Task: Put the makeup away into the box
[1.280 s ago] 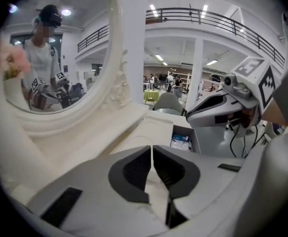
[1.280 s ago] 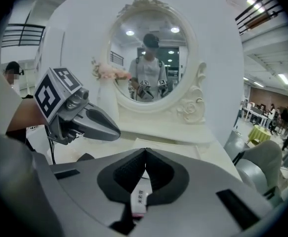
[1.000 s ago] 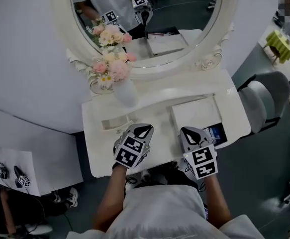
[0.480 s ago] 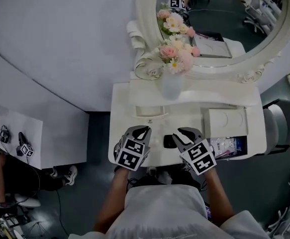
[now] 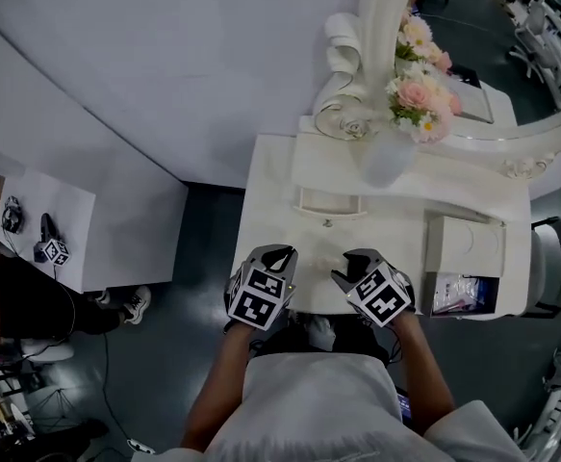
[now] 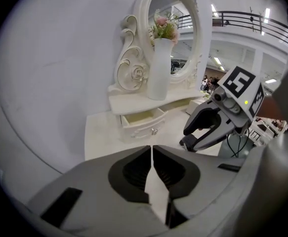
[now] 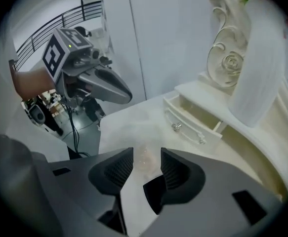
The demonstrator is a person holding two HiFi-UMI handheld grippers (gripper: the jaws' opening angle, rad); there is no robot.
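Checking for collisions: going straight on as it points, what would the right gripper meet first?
Probably the white tabletop, short of the open drawer. The right gripper's jaws have just been opening, gripping nothing; a faint pinkish patch shows between them, too blurred to name.

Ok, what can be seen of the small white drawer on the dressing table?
The small cream-white drawer is pulled partly out of the raised shelf, beneath the white vase. It looks like painted wood, with a small shiny knob on its front. What shows of its inside holds nothing.
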